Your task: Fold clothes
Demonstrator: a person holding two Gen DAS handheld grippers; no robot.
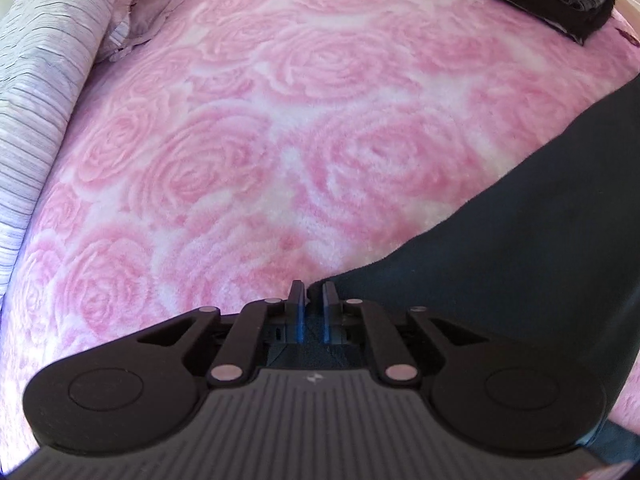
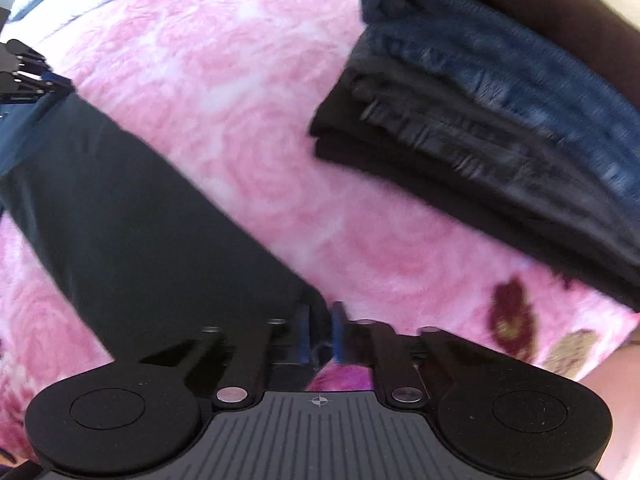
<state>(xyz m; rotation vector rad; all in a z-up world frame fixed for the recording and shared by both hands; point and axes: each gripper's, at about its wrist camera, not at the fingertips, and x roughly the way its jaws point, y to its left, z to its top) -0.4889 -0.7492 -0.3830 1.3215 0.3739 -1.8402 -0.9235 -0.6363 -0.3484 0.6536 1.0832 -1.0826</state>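
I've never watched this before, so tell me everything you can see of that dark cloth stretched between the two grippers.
The dark garment looks like plain, soft, matte fabric, blackish with a teal tint. It stretches as a long band across the pink rose-patterned blanket, though whether it touches the blanket is unclear. The left gripper pinches one corner and the right gripper pinches the other end. It lies apart from the stack of folded dark clothes. What kind of garment it is cannot be told.

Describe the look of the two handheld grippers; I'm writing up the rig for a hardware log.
Both match: the left gripper and right gripper are matte black, with a grey ribbed body bearing a small white emblem, round black lobes either side, black linkage bars on silver pins, and blue-lined fingers. No cables or sleeves show.
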